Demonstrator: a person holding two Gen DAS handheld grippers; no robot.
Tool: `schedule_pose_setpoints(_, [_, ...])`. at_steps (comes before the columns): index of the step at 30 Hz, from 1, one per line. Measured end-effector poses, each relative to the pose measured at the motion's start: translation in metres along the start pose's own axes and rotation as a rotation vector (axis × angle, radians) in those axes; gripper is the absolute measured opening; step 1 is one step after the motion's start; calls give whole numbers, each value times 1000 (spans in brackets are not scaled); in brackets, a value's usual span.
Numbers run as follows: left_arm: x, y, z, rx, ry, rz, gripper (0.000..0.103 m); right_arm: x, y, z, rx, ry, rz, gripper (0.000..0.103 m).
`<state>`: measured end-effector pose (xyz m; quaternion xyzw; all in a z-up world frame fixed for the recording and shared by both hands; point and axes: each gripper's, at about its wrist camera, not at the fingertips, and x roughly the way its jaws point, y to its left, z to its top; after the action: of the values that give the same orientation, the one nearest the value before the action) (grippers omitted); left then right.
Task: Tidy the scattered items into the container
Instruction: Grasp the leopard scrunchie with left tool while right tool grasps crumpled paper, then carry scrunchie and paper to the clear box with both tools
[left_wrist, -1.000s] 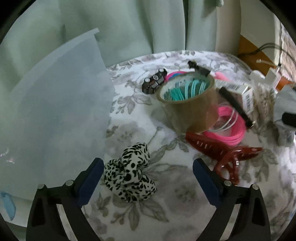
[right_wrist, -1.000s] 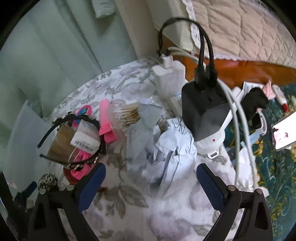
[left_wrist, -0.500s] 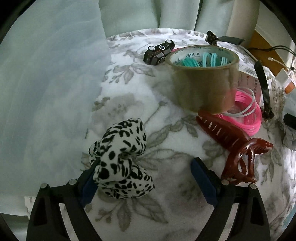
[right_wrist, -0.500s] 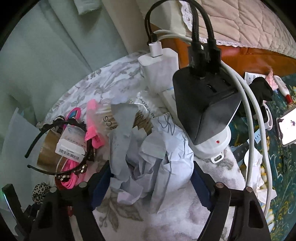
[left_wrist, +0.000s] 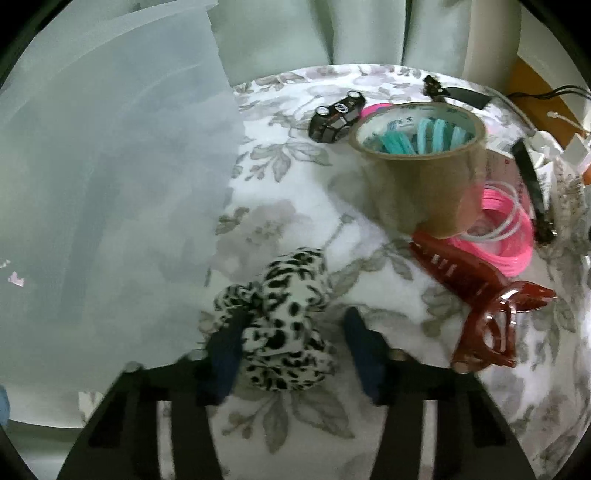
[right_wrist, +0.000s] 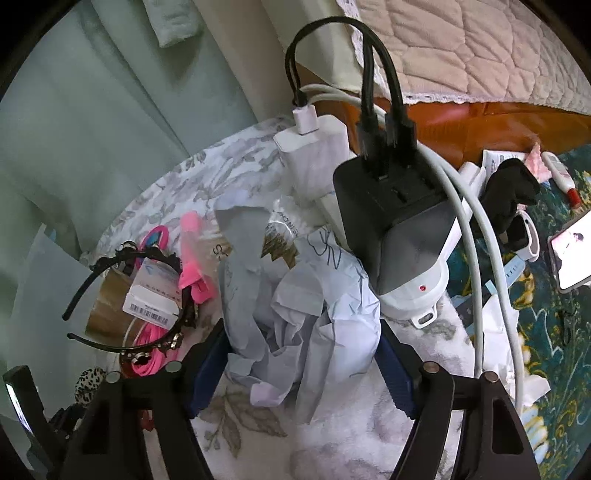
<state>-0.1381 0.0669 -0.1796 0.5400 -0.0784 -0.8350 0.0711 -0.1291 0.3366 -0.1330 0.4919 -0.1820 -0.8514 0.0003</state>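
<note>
Left claw (left_wrist: 291, 347) sits clamped on the leopard-print scrunchie (left_wrist: 280, 328), blue pads pressed into its sides, low over the floral-clothed worktop (left_wrist: 295, 177); the translucent container (left_wrist: 110, 184) rises just to its left; beyond stand a roll of brown tape (left_wrist: 424, 170) with teal strips inside, a small toy car (left_wrist: 336, 116), a coil of pink cord (left_wrist: 506, 236) and a dark red hair clip (left_wrist: 480, 302), all still scattered. Right claw (right_wrist: 303, 362) grips a crumpled wad of pale paper (right_wrist: 303, 314) between its two pads, the wad bulging up past them; a black charger (right_wrist: 395, 218) with cables sits just behind it; a black headband (right_wrist: 129, 302) and a barcode-labelled packet (right_wrist: 153, 295) lie to the left.
</note>
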Motion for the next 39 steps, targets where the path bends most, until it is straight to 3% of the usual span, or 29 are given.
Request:
schedule_pose_setpoints(4, [5, 2, 1, 12, 0, 24, 34, -4, 0, -1, -5, -12, 3, 74])
schedule_pose_setpoints(17, [6, 2, 7, -5, 37, 47, 30, -53, 0, -14, 36, -97, 79, 71])
schedule_pose_setpoints(23, [-13, 12, 4, -40, 27, -4, 21, -72, 9, -30, 38, -102, 141, 71])
schedule_pose_setpoints(30, [-66, 22, -14, -41, -60, -74, 19, -96, 13, -41, 37, -125, 188, 71])
schedule_pose_setpoints(39, [-138, 44, 0, -61, -220, -198, 19, -130, 24, -39, 33, -195, 224, 71])
